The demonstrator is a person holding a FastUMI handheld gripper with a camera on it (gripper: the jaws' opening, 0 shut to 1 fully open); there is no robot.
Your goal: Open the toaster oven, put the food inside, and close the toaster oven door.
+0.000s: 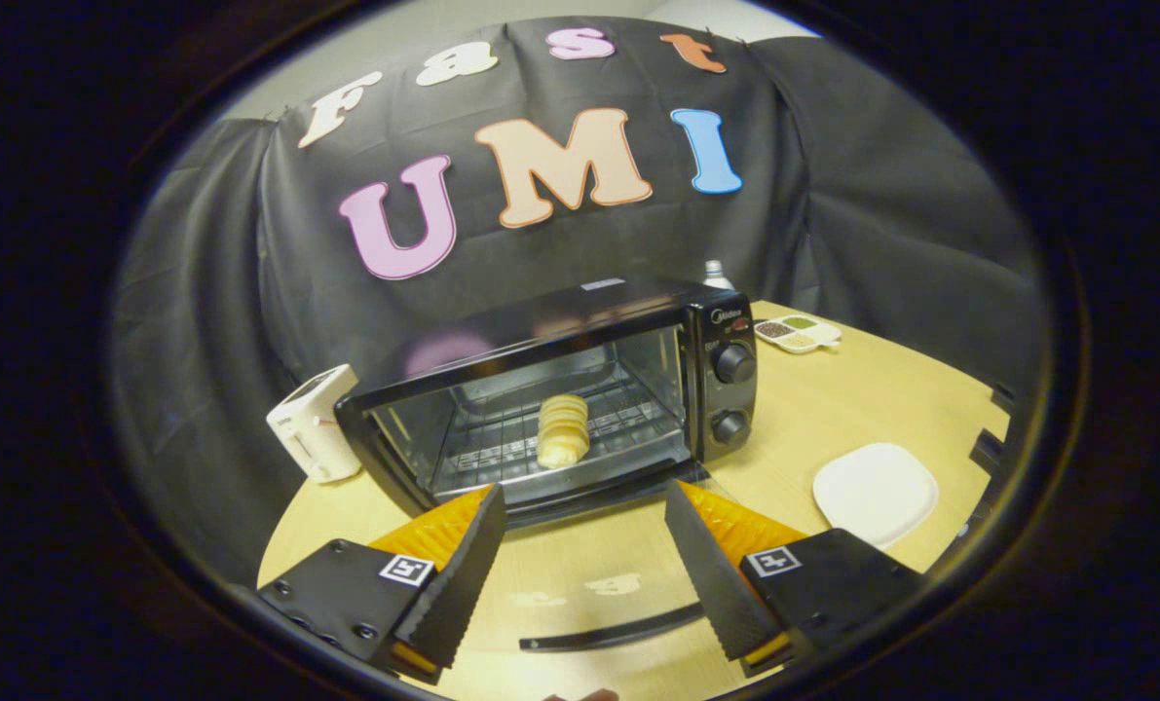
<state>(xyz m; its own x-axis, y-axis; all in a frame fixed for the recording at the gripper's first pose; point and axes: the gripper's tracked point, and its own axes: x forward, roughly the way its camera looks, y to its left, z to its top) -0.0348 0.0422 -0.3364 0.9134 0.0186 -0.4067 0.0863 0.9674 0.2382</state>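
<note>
The black toaster oven (pixel 638 321) stands on the wooden table (pixel 833 409) with its glass door (pixel 589 570) folded down flat toward me. The door's black handle (pixel 618 633) lies nearest to me, between my fingers. A pale ridged bread roll (pixel 563 430) rests on the wire rack inside the oven, beyond the fingertips. My gripper (pixel 582 506) is open, its fingers spread wide above the lowered door, one on each side, with nothing between them.
A white toaster-like appliance (pixel 312 424) sits left of the oven. To the oven's right, a white square plate (pixel 875 492) lies on the table, with a small divided dish of spices (pixel 797 333) farther back. A bottle top (pixel 716 275) shows behind the oven.
</note>
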